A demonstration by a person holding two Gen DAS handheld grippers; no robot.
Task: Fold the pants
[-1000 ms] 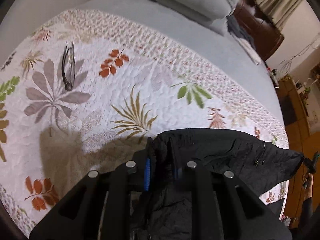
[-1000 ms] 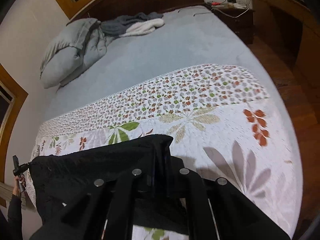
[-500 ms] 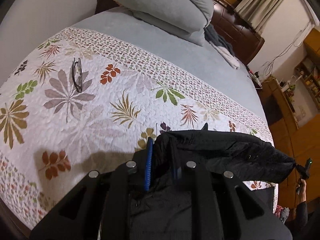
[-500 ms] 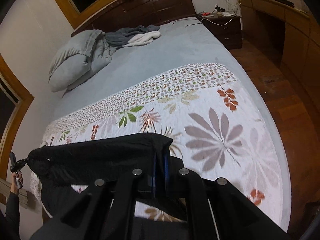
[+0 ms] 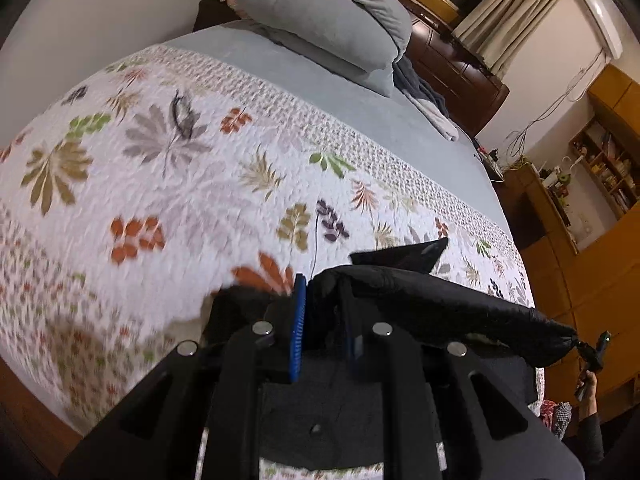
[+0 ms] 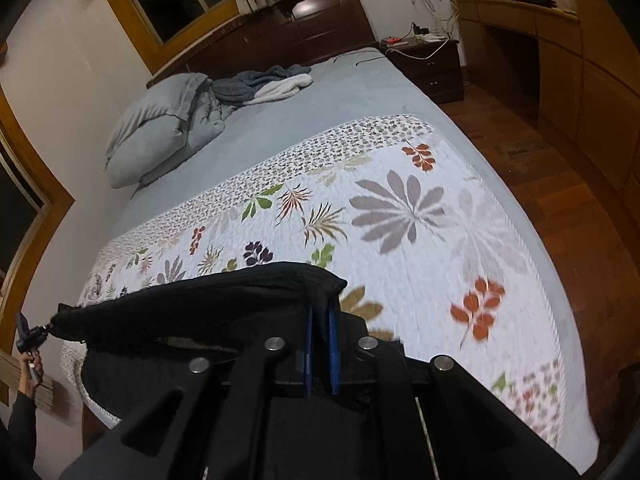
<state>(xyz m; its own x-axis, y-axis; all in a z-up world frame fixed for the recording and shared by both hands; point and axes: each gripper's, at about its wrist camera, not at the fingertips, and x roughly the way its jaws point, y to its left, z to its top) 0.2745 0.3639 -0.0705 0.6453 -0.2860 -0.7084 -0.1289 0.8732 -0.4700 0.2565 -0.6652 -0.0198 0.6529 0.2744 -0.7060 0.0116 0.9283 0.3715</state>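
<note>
Two grippers, left gripper point(image 5: 320, 320) and right gripper point(image 6: 320, 344), each clamp one end of the black pants point(image 6: 208, 296), stretching what is probably the waistband taut above the floral quilt point(image 6: 400, 208) for folding.

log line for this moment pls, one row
stage: pants lifted over quilt | left tongs: shut on pants edge | right tongs: shut on pants edge | pants: stretched between tongs

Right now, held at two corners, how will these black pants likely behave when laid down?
Likely floppy: the black pants sag between the left gripper and right gripper. Probably light, since two pinches carry them. The fabric may bunch on the quilt.
</note>
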